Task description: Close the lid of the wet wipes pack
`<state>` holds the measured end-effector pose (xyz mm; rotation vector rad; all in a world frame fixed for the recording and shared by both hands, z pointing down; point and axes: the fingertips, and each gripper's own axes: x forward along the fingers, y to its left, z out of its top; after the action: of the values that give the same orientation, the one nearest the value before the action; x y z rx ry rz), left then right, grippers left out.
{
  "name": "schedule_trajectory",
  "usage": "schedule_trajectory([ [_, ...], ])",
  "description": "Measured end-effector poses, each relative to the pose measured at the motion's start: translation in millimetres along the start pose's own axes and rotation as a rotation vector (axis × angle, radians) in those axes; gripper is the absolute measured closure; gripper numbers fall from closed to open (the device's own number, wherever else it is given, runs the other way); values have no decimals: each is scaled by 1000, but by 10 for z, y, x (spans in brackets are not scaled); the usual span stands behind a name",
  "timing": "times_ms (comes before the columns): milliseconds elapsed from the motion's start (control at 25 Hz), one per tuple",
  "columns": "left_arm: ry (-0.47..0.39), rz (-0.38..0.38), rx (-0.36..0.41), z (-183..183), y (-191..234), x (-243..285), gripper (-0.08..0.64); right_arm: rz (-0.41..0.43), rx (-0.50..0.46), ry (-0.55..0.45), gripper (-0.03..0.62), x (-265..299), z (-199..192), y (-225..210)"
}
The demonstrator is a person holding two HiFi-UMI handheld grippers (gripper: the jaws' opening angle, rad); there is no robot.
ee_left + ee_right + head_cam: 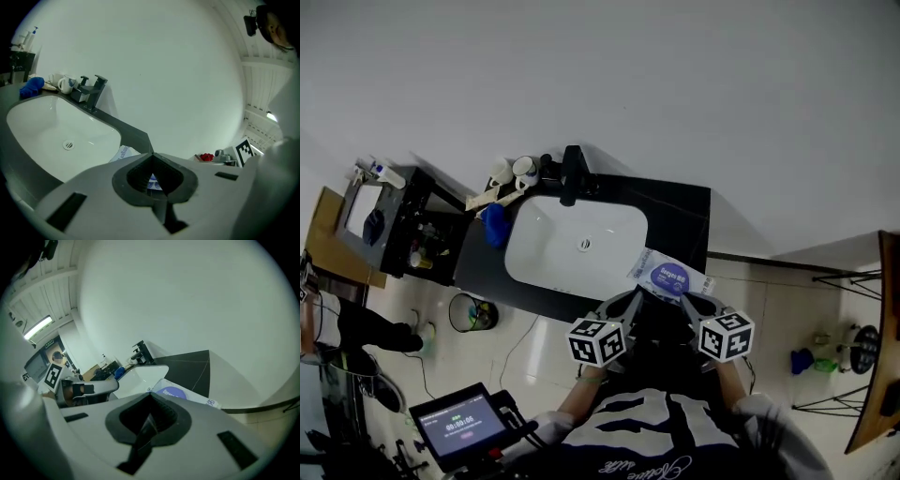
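**Wet wipes pack** [667, 277]: white pack with a purple oval lid on top. It is located near the front right corner of the dark surface [677, 217], just beside the right end of the white basin [546, 251]. The lid is seen lying flat against the top of the pack. Whether it is fully latched cannot be told. In the left gripper view a corner of the pack [124, 153] is shown just beyond the jaw tips. In the right gripper view the purple lid [172, 393] is shown just past the tips.

**Left gripper** [630, 298]: held over the front edge of the surface, at the pack's left end, with its marker cube nearer the person. In its own view [152, 154] the jaws are seen brought together at the tips, and nothing is clamped between them. Printed pack film is glimpsed only through the hollow behind the tips. Contact with the pack cannot be confirmed.

**Right gripper** [692, 302]: held at the pack's right end, level with the left gripper. In its own view [150, 393] the jaws are likewise pressed together at the tips and nothing is gripped. Contact with the pack cannot be confirmed.

**Other items on the surface**: a black faucet [572, 174] is set at the back edge behind the basin. White cups [512, 171] are grouped at the back left. A blue cloth [494, 224] is laid by the basin's left end.
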<state>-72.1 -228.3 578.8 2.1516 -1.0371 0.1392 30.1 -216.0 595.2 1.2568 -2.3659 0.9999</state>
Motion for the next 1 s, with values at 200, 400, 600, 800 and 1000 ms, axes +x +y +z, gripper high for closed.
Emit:
schedule_trajectory([
  [200, -29, -42, -6, -6, -186, -137, 560, -30, 28, -63, 595, -289, -111, 106],
  [400, -68, -86, 37, -105, -655, -230, 560, -11, 29, -122, 597, -619, -210, 148],
  [600, -97, -89, 31, -234, -969, -345, 560, 43, 8, -152, 597, -896, -310, 275],
  [800, -99, -81, 13, -889, -1623, -607, 560, 80, 7, -172, 597, -1586, -746, 285],
  [1000, -36, -63, 2, -1611, -2089, -824, 560, 106, -12, -176, 597, -2060, -1177, 364],
])
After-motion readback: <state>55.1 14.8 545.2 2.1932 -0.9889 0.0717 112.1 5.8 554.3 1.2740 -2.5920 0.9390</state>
